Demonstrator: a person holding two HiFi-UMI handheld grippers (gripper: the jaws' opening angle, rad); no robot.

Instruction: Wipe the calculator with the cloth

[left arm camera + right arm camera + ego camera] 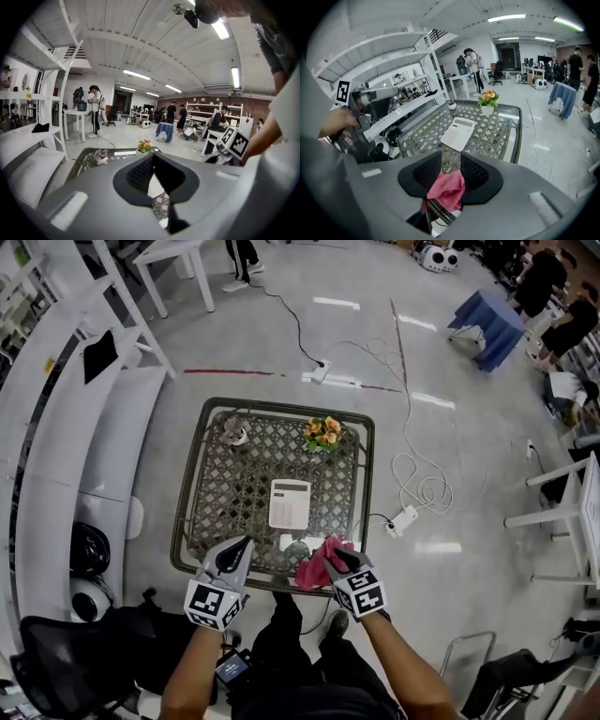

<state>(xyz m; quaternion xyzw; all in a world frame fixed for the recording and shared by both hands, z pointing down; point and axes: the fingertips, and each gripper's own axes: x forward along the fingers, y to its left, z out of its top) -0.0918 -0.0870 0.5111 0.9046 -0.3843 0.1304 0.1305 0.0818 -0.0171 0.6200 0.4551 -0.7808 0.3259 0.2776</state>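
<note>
Calculator (290,503) on table (234,474) | left tongs (153,156) closed | right tongs (451,155) apart, pink cloth (446,190) between them

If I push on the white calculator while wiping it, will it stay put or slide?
The calculator looks thin and light, lying flat on a glossy tabletop, so it would probably slide under a wipe unless steadied. Being flat and low, it seems unlikely to tip or roll.

Right gripper (451,153): jaws apart, pink cloth (446,190) bunched low between them, on the near side of the calculator (458,132). Calculator flat on lattice table (493,137); flower pot (488,102) beyond its far end.
</note>
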